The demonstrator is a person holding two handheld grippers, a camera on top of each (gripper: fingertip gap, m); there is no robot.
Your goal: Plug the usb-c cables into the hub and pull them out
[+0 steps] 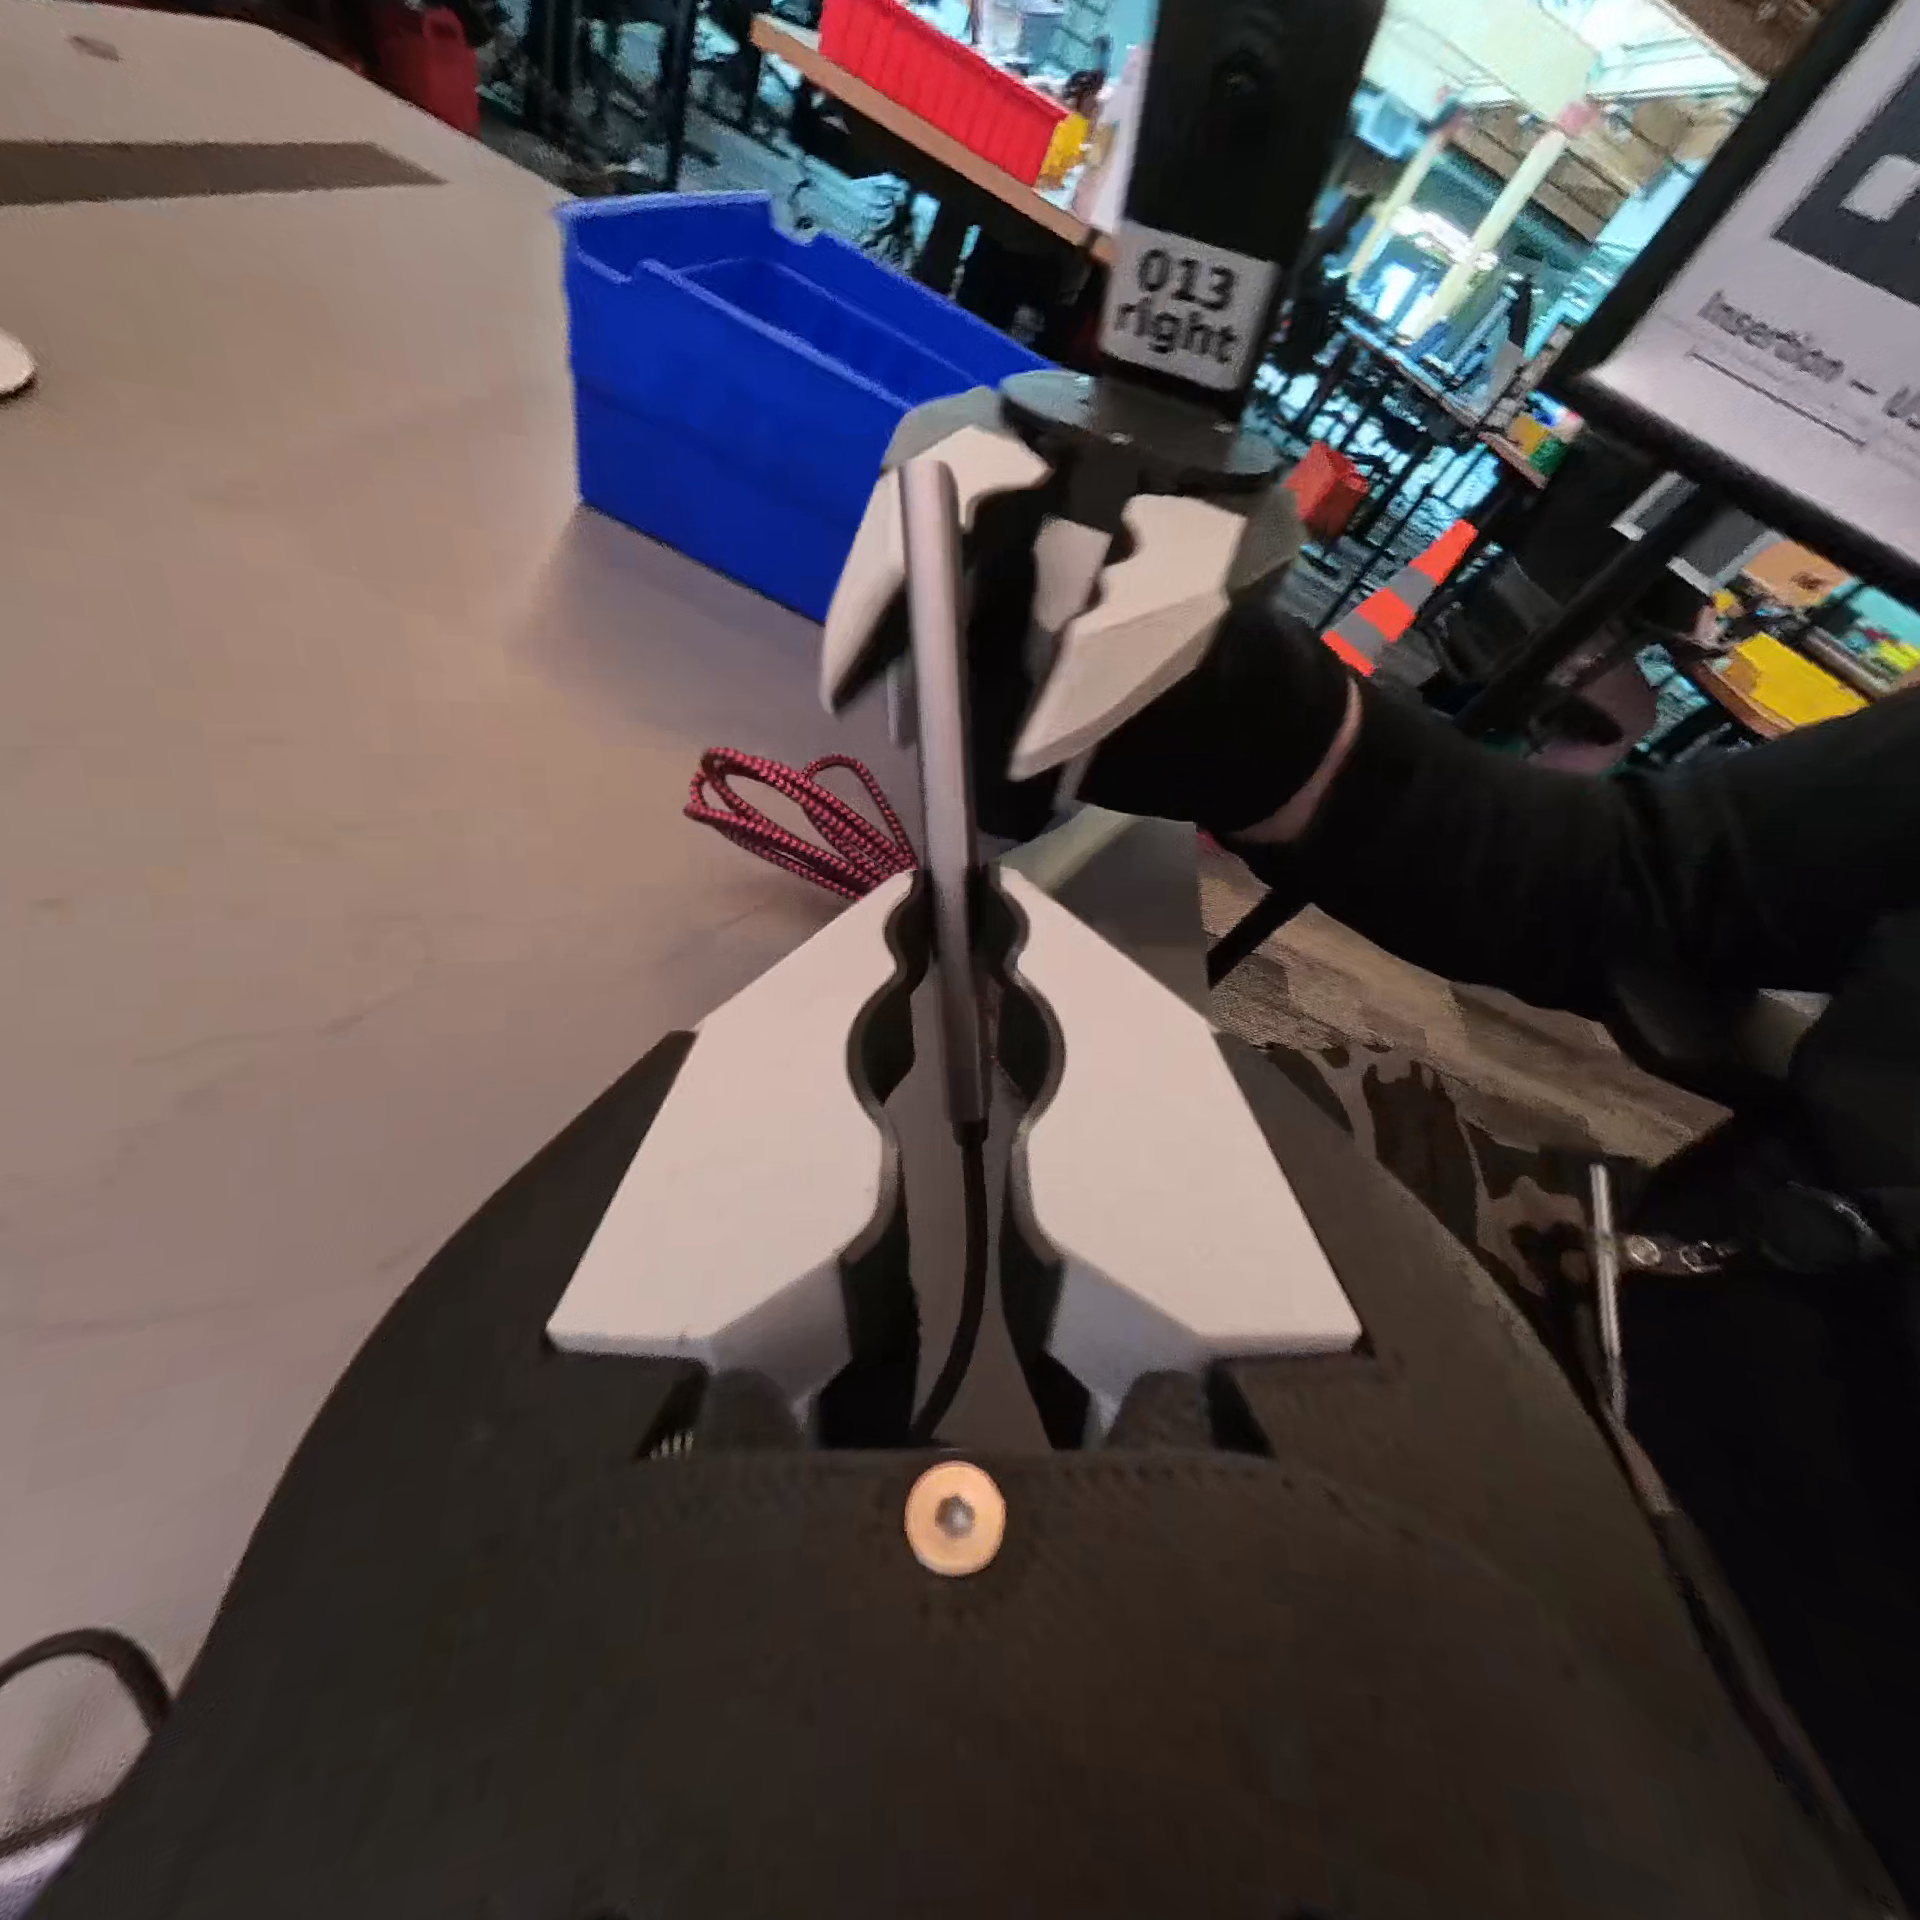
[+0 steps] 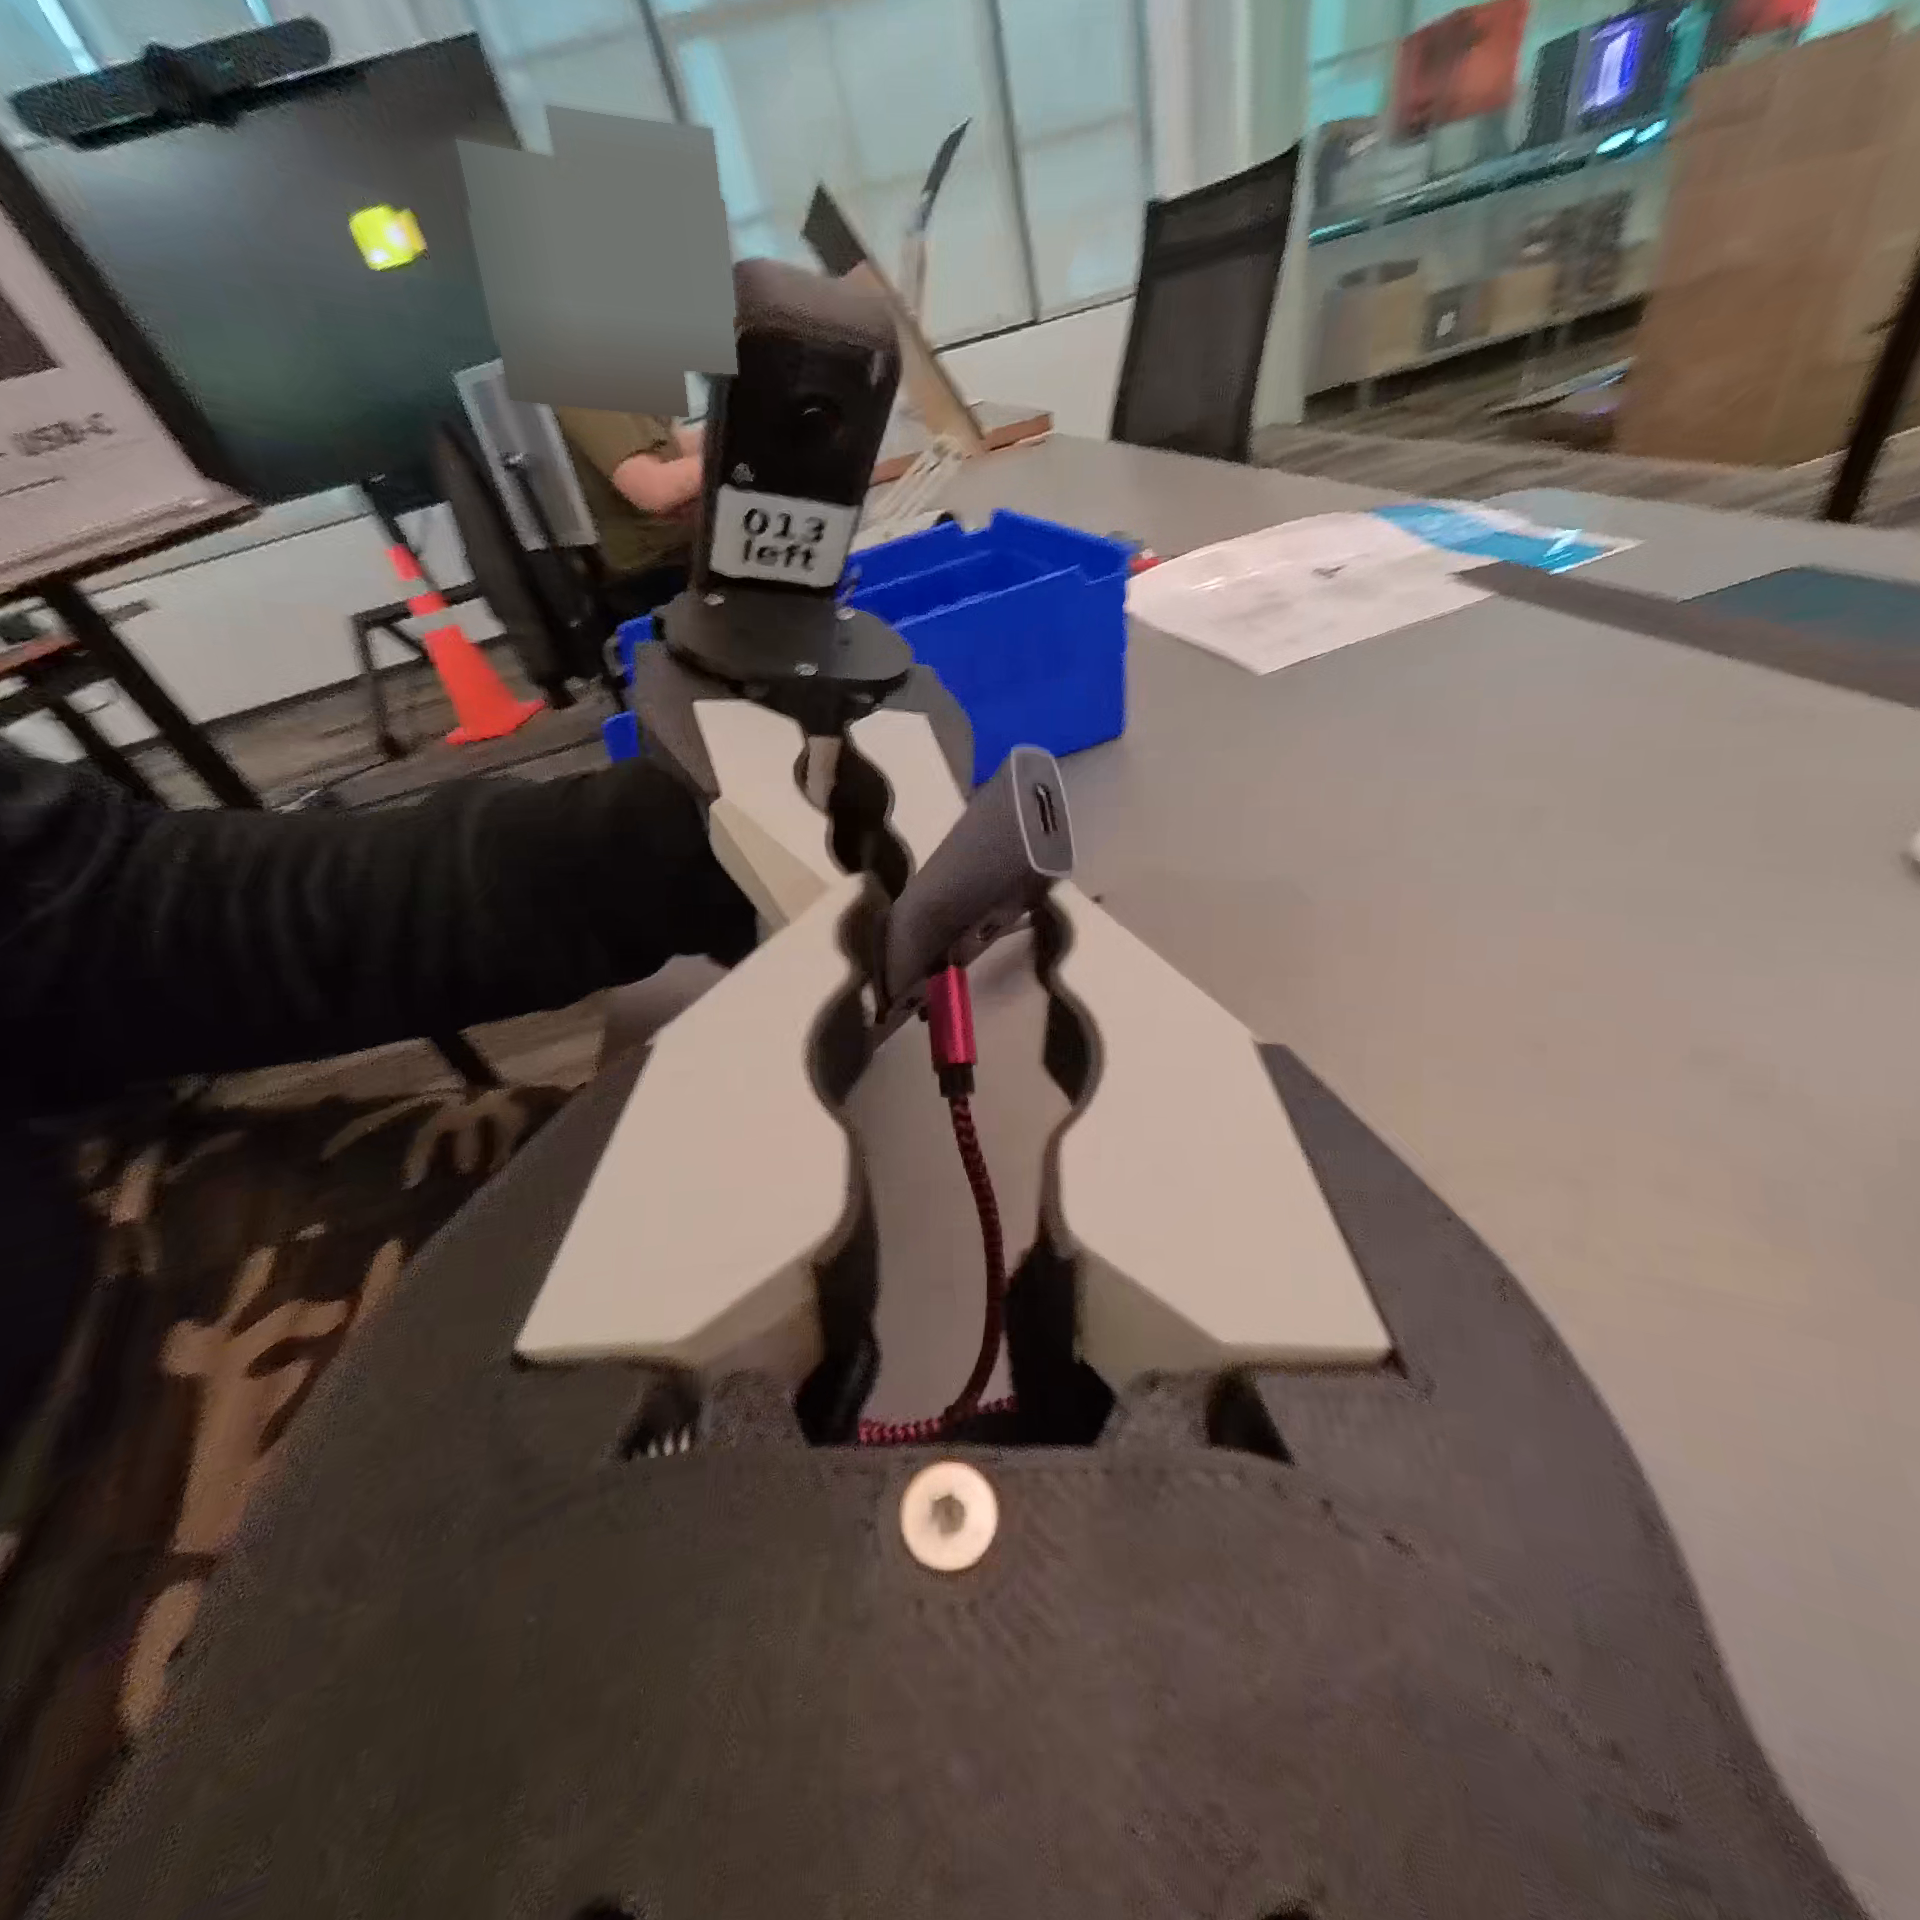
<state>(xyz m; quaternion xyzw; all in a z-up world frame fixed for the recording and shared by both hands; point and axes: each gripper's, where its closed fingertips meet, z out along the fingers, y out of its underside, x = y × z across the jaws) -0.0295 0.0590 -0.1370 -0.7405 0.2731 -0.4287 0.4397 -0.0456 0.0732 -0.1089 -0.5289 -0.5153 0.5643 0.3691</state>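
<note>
My left gripper (image 1: 958,883) is shut on the near end of a slim grey hub (image 1: 920,582), held edge-up above the table. The hub's black cable (image 1: 971,1247) trails back between the fingers. In the right wrist view the hub (image 2: 977,852) reaches between the fingertips of my right gripper (image 2: 966,899). A red USB-C plug (image 2: 949,1023) sits in a port on the hub's long side. Its red braided cable (image 2: 987,1226) runs back between the fingers, which stand apart and clear of the plug. The left gripper (image 2: 868,842) faces the right gripper (image 1: 935,722).
A blue bin (image 1: 727,395) stands on the grey table (image 1: 312,727); it also shows in the right wrist view (image 2: 1029,644). The red cable's coil (image 1: 800,821) lies on the table under the hub. Papers (image 2: 1299,592) lie farther back. An orange cone (image 2: 468,665) stands on the floor. The tips of both grippers are at nearly the same place.
</note>
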